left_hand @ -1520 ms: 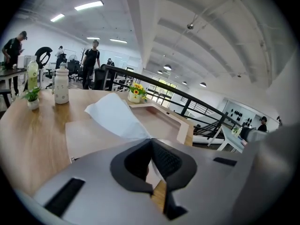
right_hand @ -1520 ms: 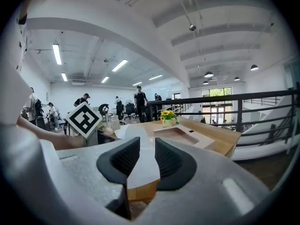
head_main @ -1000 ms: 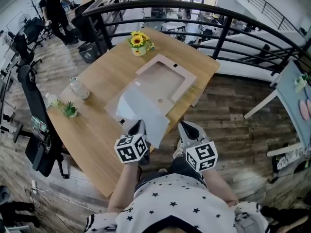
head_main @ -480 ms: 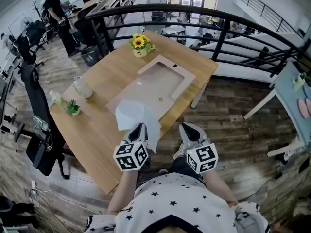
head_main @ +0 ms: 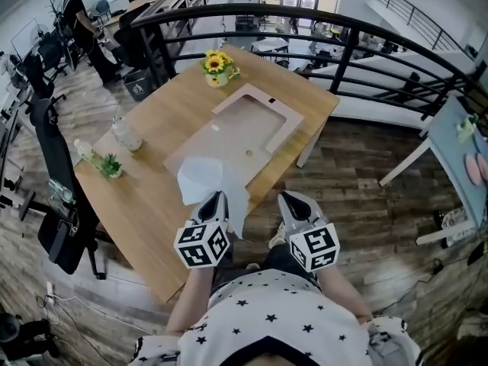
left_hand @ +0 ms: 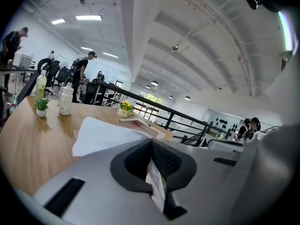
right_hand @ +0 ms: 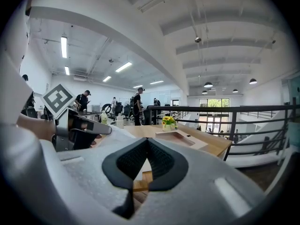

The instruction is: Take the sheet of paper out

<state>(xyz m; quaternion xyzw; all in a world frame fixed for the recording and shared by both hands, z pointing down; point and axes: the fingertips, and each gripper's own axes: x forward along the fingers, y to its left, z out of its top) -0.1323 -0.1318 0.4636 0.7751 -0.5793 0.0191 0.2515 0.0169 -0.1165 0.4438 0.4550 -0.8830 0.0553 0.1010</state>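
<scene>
- Clamped tight in the left gripper (head_main: 215, 200), lower centre of the head view: the near edge of the sheet of paper (head_main: 203, 180).
- In the left gripper view, the same grip from close up: left gripper (left_hand: 151, 142) with both dark pads pressed on a white strip of the sheet of paper (left_hand: 102, 133), the rest of it fanning out to the upper left beyond the tips.
- Raised and curled above the wooden table (head_main: 152, 204), spreading up and left from the claw tips, with one corner drooping to the right of the claw.
- Over the near end of the shallow pinkish tray (head_main: 255, 120); contact with the tray not clear.
- To the right, well apart from the sheet: right gripper (head_main: 288, 201), past the table's near edge, over the floor.
- In the right gripper view: right gripper (right_hand: 147, 142) closed, pads together, nothing between them.
- At the table's far end, top centre of the head view: a pot of sunflowers (head_main: 216, 67).
- At the left side of the table: a bottle (head_main: 126, 136).
</scene>
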